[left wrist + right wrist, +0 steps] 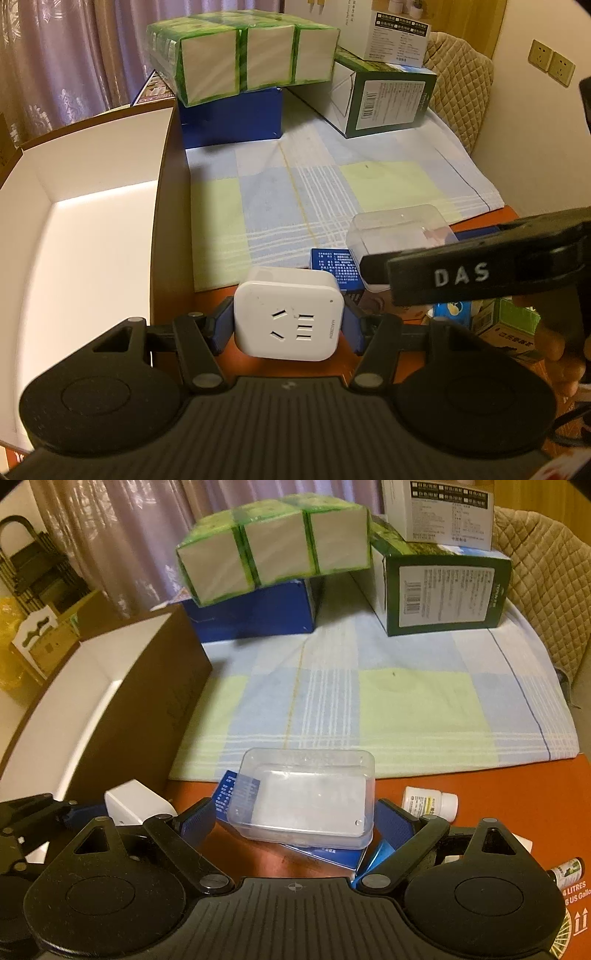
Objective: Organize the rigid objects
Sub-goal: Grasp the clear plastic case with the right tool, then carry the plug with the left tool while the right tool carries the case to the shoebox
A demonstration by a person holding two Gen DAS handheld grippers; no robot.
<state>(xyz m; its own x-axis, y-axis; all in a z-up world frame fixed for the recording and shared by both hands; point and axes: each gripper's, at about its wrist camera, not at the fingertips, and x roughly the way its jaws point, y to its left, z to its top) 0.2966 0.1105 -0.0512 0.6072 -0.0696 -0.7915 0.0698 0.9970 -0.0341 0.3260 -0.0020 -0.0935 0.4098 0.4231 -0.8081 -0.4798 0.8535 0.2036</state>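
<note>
Clear case [303, 797] rests on flat boxes [325, 853], checked cloth [406, 709] behind, open carton [92, 686] left

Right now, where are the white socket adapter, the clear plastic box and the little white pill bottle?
white socket adapter [290, 317]: left wrist view, on its front socket face.
clear plastic box [306, 801]: right wrist view, on its lid.
white pill bottle [428, 802]: right wrist view, on its label.

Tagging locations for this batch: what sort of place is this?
Probably a room in a home: patterned pale curtains, a quilted beige chair cover, and a checked blue-and-green cloth spread over the table.
</note>
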